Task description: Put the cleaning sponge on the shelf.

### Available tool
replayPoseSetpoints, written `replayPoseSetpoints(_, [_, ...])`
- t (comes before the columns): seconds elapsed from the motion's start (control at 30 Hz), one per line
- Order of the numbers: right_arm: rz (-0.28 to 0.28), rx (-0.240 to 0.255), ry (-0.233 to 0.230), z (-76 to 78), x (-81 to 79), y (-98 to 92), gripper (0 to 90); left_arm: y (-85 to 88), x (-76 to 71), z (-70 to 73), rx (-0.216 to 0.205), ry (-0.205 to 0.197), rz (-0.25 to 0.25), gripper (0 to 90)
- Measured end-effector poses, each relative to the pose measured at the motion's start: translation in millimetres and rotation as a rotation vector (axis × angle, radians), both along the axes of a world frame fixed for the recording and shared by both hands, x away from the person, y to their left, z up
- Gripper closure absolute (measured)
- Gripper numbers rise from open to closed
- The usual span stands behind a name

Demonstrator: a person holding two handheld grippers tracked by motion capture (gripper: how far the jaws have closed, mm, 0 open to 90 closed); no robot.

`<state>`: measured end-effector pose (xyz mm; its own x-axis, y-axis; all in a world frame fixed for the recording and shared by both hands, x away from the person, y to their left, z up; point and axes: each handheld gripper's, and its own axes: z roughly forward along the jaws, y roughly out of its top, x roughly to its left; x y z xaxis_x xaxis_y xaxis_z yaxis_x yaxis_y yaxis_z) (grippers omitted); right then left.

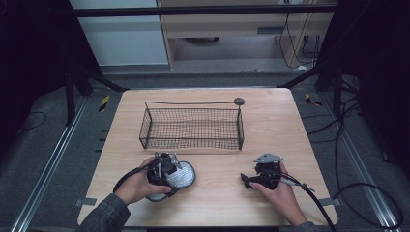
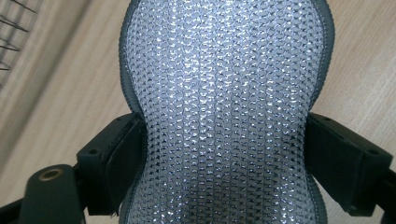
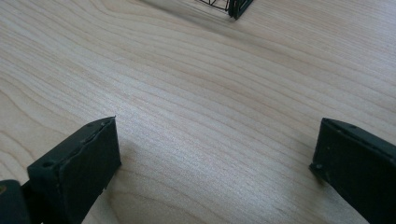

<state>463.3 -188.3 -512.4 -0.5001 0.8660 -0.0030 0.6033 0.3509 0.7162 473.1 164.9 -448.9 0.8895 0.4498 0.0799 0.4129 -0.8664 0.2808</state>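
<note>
In the lower left of the high view, the left gripper sits in the person's left hand over a silvery, sparkly mesh pad with a grey stitched edge, which lies on the wooden table. From above, the gripper body hides most of the pad, so its full outline is hard to make out. The left gripper view is clearer: the pad runs up the middle of the frame, pinched at its narrow waist between the two black jaws, which press against its edges on both sides. Its top and bottom are cut off by the frame.

In the lower right of the high view, the right gripper rests low on the table under the right hand, a cable trailing off toward the lower right corner. Its own view shows the jaws spread wide apart with bare wood between them.

A black wire basket stands at the centre of the high view, beyond both grippers and apart from them. Only one corner of it enters the top edge of the right gripper view. A small dark round object sits by the basket's far right corner; what it is cannot be told.
</note>
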Motion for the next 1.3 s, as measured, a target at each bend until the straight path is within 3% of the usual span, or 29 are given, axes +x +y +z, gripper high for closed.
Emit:
replayPoseSetpoints(0.6, [-0.002,0.002,0.0,-0.1,-0.1,0.2,0.8,11.5,7.2,26.0,0.018,-0.052,-0.027,14.7])
replayPoseSetpoints(0.87, [-0.001,0.002,0.0,-0.1,-0.1,0.2,0.7,16.0,9.9,42.4,0.031,-0.108,-0.039,14.6])
replayPoseSetpoints(0.93, [-0.002,0.002,0.0,-0.2,-0.2,0.2,0.7,17.0,12.2,51.2,0.048,-0.137,-0.051,14.6])
replayPoseSetpoints(1.07, [-0.002,0.001,-0.001,-0.2,-0.2,0.3,0.7,21.3,16.7,63.5,0.035,-0.186,-0.047,14.6])
replayPoseSetpoints(1.3, [-0.002,0.001,-0.001,-0.2,-0.2,0.3,0.6,28.7,24.6,79.7,0.004,-0.235,-0.028,14.5])
